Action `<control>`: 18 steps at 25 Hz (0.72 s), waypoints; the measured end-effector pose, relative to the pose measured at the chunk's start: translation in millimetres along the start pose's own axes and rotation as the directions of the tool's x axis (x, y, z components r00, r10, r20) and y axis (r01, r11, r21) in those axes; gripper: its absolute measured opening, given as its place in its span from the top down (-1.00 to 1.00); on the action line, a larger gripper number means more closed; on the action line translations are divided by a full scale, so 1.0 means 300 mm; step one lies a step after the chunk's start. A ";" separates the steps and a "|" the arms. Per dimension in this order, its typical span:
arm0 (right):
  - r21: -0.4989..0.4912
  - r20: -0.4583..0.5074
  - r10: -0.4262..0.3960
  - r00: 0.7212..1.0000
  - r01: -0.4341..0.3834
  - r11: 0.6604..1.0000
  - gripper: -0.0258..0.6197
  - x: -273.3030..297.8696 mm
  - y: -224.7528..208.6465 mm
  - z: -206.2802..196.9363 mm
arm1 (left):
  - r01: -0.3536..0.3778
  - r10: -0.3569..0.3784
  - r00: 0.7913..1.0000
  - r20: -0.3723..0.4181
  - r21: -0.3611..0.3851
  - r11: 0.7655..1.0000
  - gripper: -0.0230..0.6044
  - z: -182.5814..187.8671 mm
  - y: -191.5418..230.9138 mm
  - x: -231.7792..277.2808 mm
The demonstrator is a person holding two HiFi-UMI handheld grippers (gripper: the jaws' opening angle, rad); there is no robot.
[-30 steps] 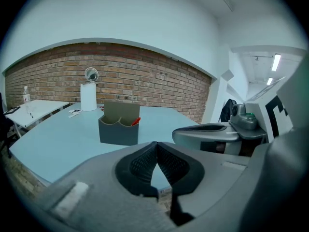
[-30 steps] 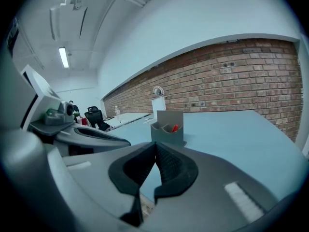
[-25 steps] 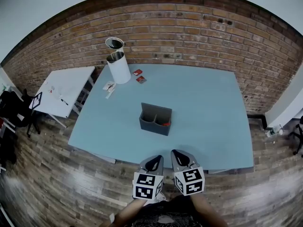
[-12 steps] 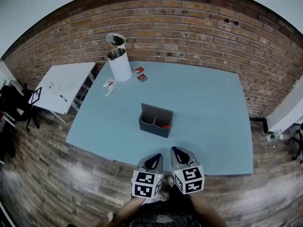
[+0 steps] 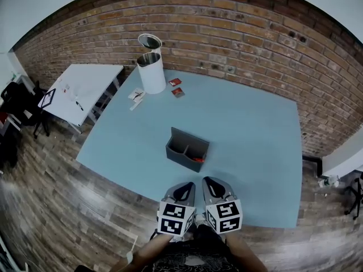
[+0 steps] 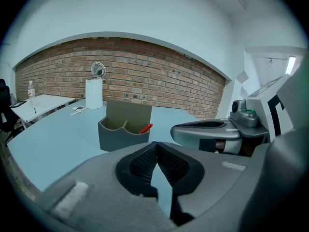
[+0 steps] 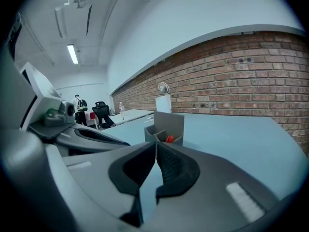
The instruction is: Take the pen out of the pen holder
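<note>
1. Bare table [image 5: 255, 152] runs from the left claw [image 5: 184, 189] and right claw [image 5: 213, 185] to the pen holder [image 5: 187, 148].
2. The pen holder's tall back wall blocks its far side; its top is open.
3. A white bin [image 5: 152, 72], cards [image 5: 178, 92] and papers [image 5: 136, 95] stand far left, well apart from it.

pen holder [image 5: 186, 149] dark grey | pen [image 5: 197, 159] red | table [image 5: 249, 152] pale blue | wall [image 5: 238, 33] red-brown brick, pale mortar lines | floor [image 5: 51, 197] brown-grey wood planks | bin [image 5: 152, 72] white (lid [image 5: 150, 41] silvery) | left gripper [image 5: 185, 186] and right gripper [image 5: 209, 181] grey, pads [image 6: 140, 164] black and ribbed, cubes [image 5: 176, 220] black-and-white squares
</note>
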State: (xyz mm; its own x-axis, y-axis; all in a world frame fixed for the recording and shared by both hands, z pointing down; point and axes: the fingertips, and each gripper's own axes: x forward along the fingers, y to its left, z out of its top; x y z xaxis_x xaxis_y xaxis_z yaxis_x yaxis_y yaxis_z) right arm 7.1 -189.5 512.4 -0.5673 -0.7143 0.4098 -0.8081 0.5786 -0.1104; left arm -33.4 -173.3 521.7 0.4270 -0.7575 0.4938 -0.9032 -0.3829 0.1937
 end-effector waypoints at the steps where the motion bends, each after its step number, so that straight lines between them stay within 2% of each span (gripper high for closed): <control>1: -0.001 -0.003 0.006 1.000 -0.006 1.000 0.91 0.009 -0.006 0.001 | -0.008 0.008 1.000 -0.002 -0.005 1.000 0.93 0.001 0.007 0.007; 9: -0.019 -0.018 0.038 0.999 -0.039 0.999 0.83 0.080 -0.040 0.010 | -0.052 0.052 0.999 -0.011 -0.018 0.998 0.93 0.024 0.056 0.052; 18: -0.035 -0.046 0.038 0.998 -0.040 0.999 0.75 0.144 -0.081 0.015 | -0.074 0.074 0.997 -0.019 -0.021 0.997 0.93 0.044 0.090 0.086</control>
State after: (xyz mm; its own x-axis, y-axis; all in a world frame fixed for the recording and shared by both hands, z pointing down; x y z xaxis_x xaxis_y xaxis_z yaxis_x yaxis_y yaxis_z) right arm 1.4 -236.1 528.9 -0.5898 -0.6728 0.4466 -0.7790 0.6198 -0.0950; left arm -46.3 -210.1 528.6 0.3580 -0.7735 0.5229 -0.9332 -0.3144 0.1740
